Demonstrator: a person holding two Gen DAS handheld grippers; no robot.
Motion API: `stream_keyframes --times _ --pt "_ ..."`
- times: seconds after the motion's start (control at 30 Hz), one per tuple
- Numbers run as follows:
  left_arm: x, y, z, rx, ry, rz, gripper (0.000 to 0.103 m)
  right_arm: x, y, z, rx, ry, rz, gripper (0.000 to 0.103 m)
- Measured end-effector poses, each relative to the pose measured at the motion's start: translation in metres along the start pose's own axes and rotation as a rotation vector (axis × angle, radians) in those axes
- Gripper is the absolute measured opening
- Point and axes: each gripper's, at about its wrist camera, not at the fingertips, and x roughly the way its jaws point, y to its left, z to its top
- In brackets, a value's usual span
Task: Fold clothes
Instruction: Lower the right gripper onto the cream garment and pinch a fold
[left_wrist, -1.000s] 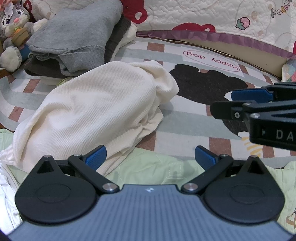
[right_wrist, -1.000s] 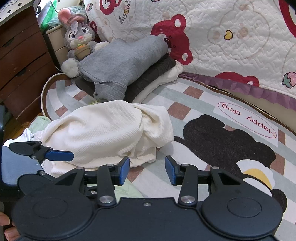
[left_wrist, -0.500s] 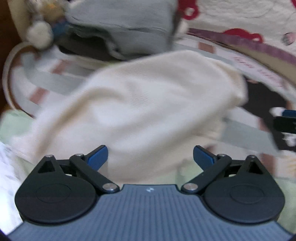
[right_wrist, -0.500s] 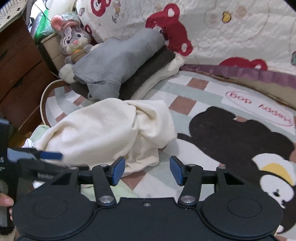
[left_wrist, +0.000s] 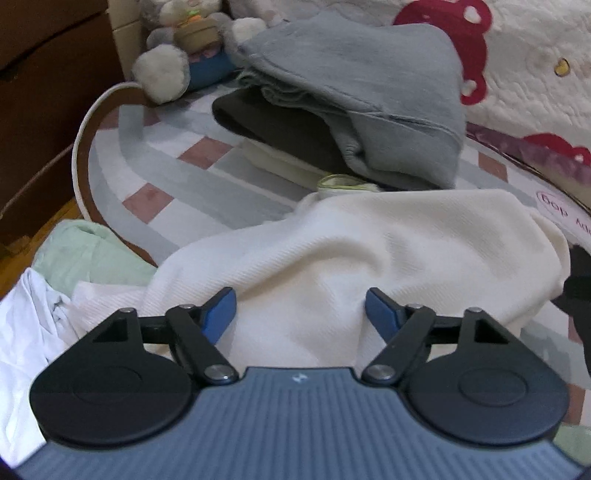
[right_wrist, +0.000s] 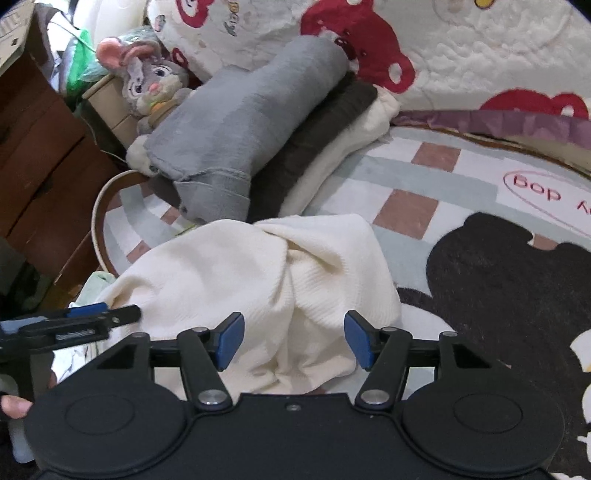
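The left claw (left_wrist: 300, 313) was held low with its blue-padded fingers (left_wrist: 221, 312) spread wide apart. The right claw (right_wrist: 293, 339) sat level, its fingers equally parted. A person's fingertip (right_wrist: 14, 405) showed beneath the left claw's handle.

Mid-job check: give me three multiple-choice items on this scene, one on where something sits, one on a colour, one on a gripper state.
1. Where is the grey sweatshirt?
A. on top of the folded stack
B. under the cream garment
C. on the wooden drawers

2. What colour is the crumpled garment nearest both grippers?
A. green
B. cream
C. dark brown

3. How does the right gripper stand?
A. shut on cloth
B. open
C. out of view

Answers: 1 A, it lies over the dark and cream folded layers; 2 B, its ribbed cloth is cream; 3 B, its blue pads stand apart with cloth between them.
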Motion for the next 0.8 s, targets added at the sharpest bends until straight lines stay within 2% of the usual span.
stream_keyframes --times 0.03,0.17,0.2,0.27,0.33,0.37,0.47,0.57,0.63,0.67,0.7,0.73,0.77,0.8 --pt "0.005 0.004 0.001 -0.012 0.012 -0.001 0.083 0.004 -0.002 0.0 0.008 0.006 -0.002 0.065" --pt "0.014 0.02 -0.001 -0.053 0.019 0.046 0.083 0.028 -0.007 -0.001 0.031 0.037 0.012 0.066" --pt "0.016 0.024 -0.001 -0.066 0.018 0.035 0.084 0.035 -0.008 -0.001 0.036 0.045 0.015 0.067" --pt "0.019 0.031 -0.001 -0.092 0.017 0.01 0.089 0.047 -0.01 -0.002 0.048 0.061 0.022 0.072" --pt "0.026 0.034 -0.004 -0.124 0.028 -0.016 0.092 0.059 -0.012 -0.002 0.059 0.076 0.028 0.084" --pt "0.031 0.035 -0.006 -0.133 0.038 -0.029 0.096 0.066 -0.013 -0.002 0.065 0.084 0.032 0.084" --pt "0.049 0.025 -0.012 -0.07 0.089 -0.031 0.103 0.084 -0.017 -0.003 0.082 0.108 0.042 0.085" --pt "0.057 0.012 -0.018 -0.004 0.101 -0.005 0.103 0.1 -0.019 -0.004 0.094 0.124 0.052 0.087" --pt "0.057 0.015 -0.019 -0.046 0.084 -0.027 0.102 0.089 -0.012 -0.007 0.058 0.078 0.061 0.091" --pt "0.058 0.019 -0.019 -0.074 0.082 -0.054 0.094 0.083 -0.008 -0.008 0.041 0.054 0.065 0.09" --pt "0.058 0.021 -0.02 -0.094 0.08 -0.078 0.086 0.077 -0.004 -0.009 0.023 0.031 0.069 0.078" --pt "0.055 0.02 -0.019 -0.084 0.072 -0.09 0.073 0.071 -0.001 -0.011 0.005 0.008 0.074 0.044" --pt "0.052 0.018 -0.019 -0.075 0.065 -0.101 0.063 0.066 0.003 -0.012 -0.013 -0.016 0.078 0.033" --pt "0.049 0.016 -0.019 -0.065 0.057 -0.113 0.057 0.06 0.007 -0.013 -0.03 -0.039 0.082 0.028"
